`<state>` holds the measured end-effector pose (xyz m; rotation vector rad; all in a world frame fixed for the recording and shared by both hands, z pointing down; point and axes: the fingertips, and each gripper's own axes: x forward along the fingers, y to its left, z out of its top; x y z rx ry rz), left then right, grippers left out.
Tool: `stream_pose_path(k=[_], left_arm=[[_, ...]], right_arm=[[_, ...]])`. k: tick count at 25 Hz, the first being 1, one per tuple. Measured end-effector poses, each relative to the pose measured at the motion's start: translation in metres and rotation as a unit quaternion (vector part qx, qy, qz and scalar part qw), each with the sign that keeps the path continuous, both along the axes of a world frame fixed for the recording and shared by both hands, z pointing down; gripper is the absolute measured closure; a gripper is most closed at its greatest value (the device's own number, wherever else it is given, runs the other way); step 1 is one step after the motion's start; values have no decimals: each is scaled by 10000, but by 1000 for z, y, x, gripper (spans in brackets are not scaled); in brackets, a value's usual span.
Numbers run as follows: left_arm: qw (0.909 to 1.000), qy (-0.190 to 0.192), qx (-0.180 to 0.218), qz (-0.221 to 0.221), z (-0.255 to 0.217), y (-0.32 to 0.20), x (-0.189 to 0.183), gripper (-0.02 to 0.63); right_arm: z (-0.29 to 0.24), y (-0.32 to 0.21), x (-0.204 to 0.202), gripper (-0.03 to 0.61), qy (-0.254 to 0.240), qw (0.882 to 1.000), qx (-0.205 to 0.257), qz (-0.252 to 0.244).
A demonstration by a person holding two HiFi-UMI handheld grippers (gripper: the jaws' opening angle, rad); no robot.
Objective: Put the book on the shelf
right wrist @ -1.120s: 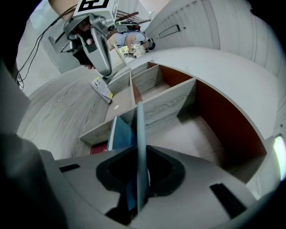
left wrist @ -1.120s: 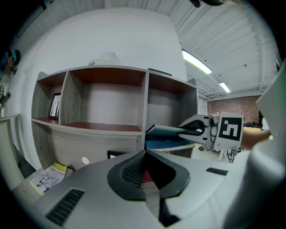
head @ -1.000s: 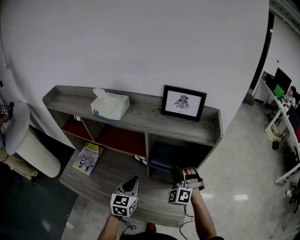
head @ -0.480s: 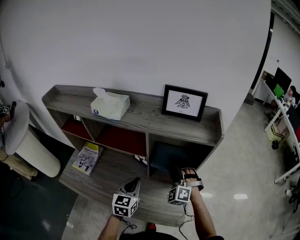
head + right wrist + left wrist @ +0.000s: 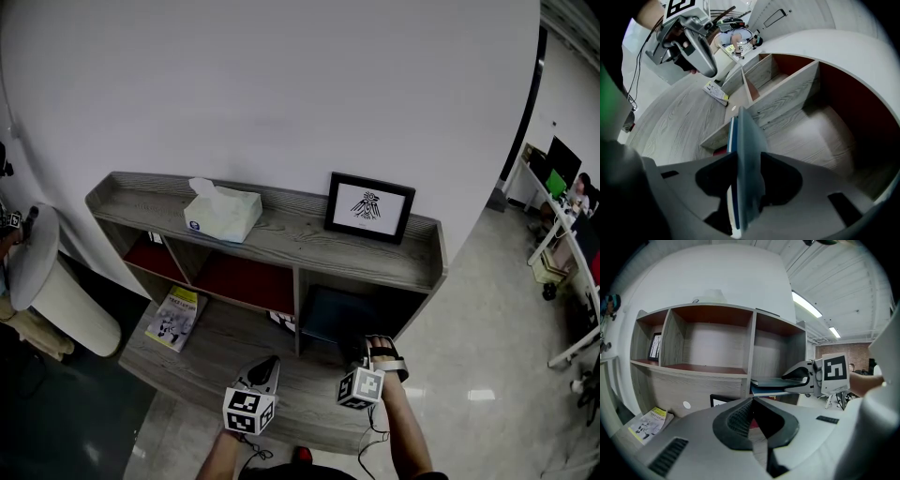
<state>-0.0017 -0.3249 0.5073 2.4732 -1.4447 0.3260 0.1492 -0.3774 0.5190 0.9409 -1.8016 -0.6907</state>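
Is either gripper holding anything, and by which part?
Nothing is gripped. The book stands between the jaws of the right gripper, which have just been opening, clear of its edge. The left gripper is shut, empty.

The shelf unit (image 5: 281, 234) looks like matt grey wood with a coarse grain, its inner backs (image 5: 246, 278) a smooth reddish-brown. On top of it stands a card tissue box (image 5: 221, 212) with soft paper poking out. The floor (image 5: 469, 366) beside it is glossy. The book (image 5: 746, 154) inside it has a smooth cover.
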Motion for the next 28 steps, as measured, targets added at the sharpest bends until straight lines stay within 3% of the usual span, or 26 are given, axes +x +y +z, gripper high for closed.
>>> stream_pose_path(k=[15,28], left_arm=[[10000,-4,2,7,-1,8,1,607],[10000,-23,75,-45,-9,28,-3,607]], right_arm=[[11,9,1,364,-161,9997,-157,-17],[-9,29,8,364,-665,9975,133,198]])
